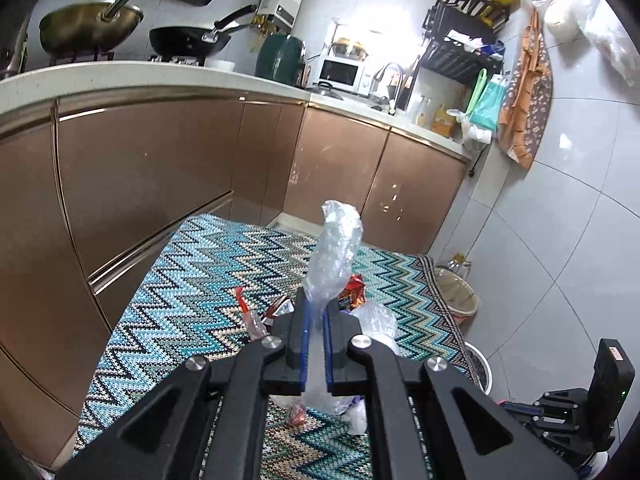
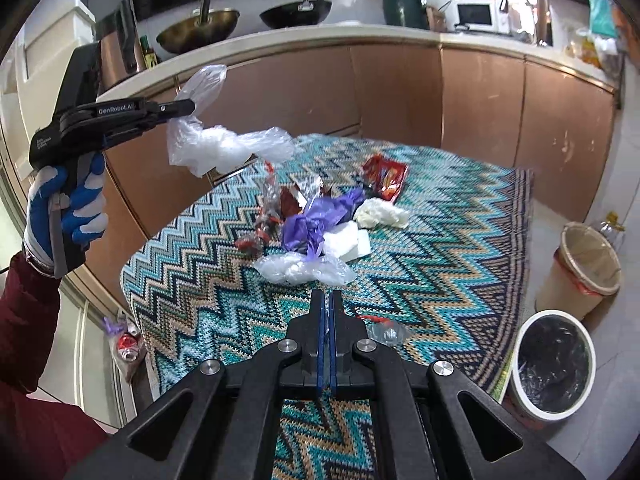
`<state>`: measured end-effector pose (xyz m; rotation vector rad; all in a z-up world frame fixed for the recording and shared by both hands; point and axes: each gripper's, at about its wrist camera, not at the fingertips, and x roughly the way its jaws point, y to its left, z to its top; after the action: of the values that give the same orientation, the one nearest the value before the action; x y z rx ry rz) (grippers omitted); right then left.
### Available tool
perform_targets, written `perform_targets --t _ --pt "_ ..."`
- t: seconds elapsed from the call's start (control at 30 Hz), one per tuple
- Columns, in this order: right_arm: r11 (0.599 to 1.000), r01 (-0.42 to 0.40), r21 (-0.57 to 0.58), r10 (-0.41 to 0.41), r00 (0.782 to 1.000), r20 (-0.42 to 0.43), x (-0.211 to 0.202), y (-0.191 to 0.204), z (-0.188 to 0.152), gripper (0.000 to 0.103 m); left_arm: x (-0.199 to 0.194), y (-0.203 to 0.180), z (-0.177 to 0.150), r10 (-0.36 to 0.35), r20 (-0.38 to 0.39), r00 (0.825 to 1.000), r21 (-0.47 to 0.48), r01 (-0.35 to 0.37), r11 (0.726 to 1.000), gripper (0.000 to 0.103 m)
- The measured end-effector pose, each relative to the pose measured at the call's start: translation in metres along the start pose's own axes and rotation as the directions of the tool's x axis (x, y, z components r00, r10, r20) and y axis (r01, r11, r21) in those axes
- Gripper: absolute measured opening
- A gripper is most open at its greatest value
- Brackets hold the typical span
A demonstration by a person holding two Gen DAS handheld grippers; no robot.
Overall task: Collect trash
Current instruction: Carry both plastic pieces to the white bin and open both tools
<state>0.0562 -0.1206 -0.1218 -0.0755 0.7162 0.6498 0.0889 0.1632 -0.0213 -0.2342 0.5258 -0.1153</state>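
Left gripper (image 2: 188,109), at ten o'clock in the right wrist view, is clamped on a clear plastic bag (image 2: 228,146) lifted above the rug (image 2: 460,240). Right gripper (image 2: 328,300) is pinched on a thin clear scrap (image 2: 386,332). Step: carrying pickups. Next, likely both go to the black-lined bin (image 2: 554,364) at four o'clock; litter pile (image 2: 316,220) remains.

I see a brass wok (image 2: 199,29) and a black pan (image 2: 297,13) on the stove, a white microwave (image 1: 343,73) and a green appliance (image 1: 279,57) on the surface (image 1: 132,76), copper cabinets (image 2: 480,92) below, and an apron (image 1: 526,96) hanging on the tiled wall.
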Motion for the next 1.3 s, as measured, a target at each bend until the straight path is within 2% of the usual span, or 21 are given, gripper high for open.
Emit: perform_targets --t 0.3,0.5,0.57,0.67,0.7,0.83,1.03,1.2,1.3 --pt "0.993 0.097 0.064 -0.103 0.991 0.088 -0.042 -0.023 0.001 0.001 0.005 -0.045 0.009 -0.061 -0.015 0.998 0.076 0.062 0.995 0.005" --pt "0.966 0.2 0.165 -0.221 0.968 0.123 -0.065 -0.072 0.002 0.001 0.047 -0.107 0.011 -0.129 -0.082 0.988 0.161 0.141 0.977 0.005" --pt "0.946 0.251 0.204 -0.28 0.952 0.127 -0.072 -0.095 0.003 0.001 0.067 -0.133 0.009 -0.156 -0.115 0.981 0.19 0.176 0.966 0.005" --pt "0.92 0.3 0.253 -0.339 0.932 0.126 -0.078 -0.124 0.003 0.001 0.098 -0.175 0.004 -0.192 -0.165 0.967 0.24 0.228 0.944 0.005" --pt "0.903 0.332 0.272 -0.374 0.92 0.12 -0.08 -0.137 0.003 0.001 0.109 -0.188 0.002 -0.201 -0.182 0.962 0.254 0.244 0.936 0.005" --pt "0.859 0.389 0.334 -0.442 0.892 0.098 -0.08 -0.181 0.002 0.001 0.16 -0.244 -0.008 -0.237 -0.261 0.936 0.291 0.311 0.905 0.005" --pt "0.799 0.46 0.388 -0.514 0.857 0.042 -0.069 -0.246 0.001 0.001 0.236 -0.32 -0.032 -0.241 -0.364 0.9 0.328 0.366 0.871 0.005" --pt "0.764 0.498 0.411 -0.541 0.841 -0.013 -0.052 -0.291 -0.005 0.002 0.287 -0.367 -0.062 -0.221 -0.427 0.877 0.361 0.39 0.847 0.006" --pt "0.746 0.505 0.434 -0.545 0.837 -0.036 -0.043 -0.311 -0.01 0.002 0.314 -0.388 -0.078 -0.226 -0.463 0.857 0.345 0.409 0.845 0.007"
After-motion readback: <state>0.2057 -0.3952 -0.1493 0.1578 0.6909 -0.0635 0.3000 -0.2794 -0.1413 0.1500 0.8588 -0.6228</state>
